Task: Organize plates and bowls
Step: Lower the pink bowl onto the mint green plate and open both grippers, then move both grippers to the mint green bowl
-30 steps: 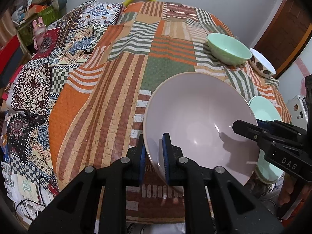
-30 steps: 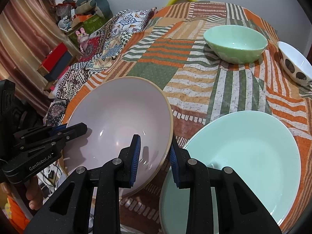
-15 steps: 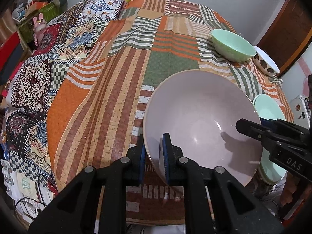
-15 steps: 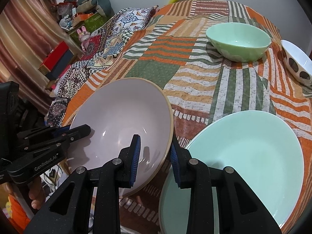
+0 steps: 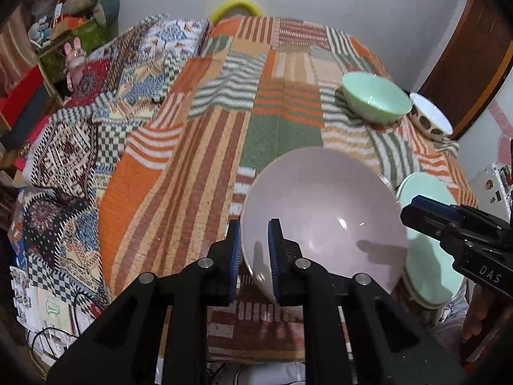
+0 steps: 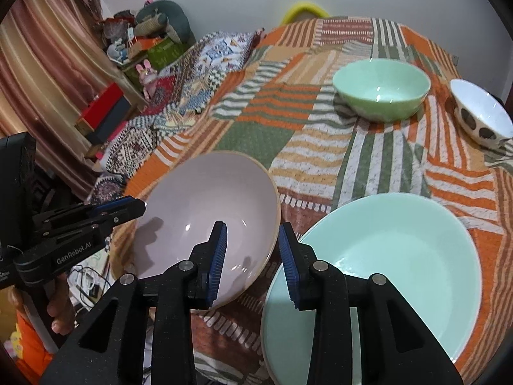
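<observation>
A large pink plate [image 5: 323, 221] rides tilted above the near edge of a table draped in a striped patchwork cloth [image 5: 198, 173], caught at both sides of its rim, with the sorting of the crockery looking barely begun: nothing is stacked yet. On its left side, the left gripper [image 5: 253, 250] is clamped narrowly on the rim, one blue pad outside and one inside the dish. On its right side, the right gripper [image 6: 251, 253] straddles the opposite rim with its jaws easing open; the rim sits between them, the inner pad close against the plate's inner face and the outer pad standing clear of it, so the hold on that side appears loose. Just right of it a mint plate [image 6: 394, 256] lies flat on the cloth, the likeliest base for a plate pile. Farther back on the right, a green bowl [image 6: 381, 93] and a white bowl with dark spots [image 6: 481, 118] stand near each other, unnested, and are yet to be gathered.
</observation>
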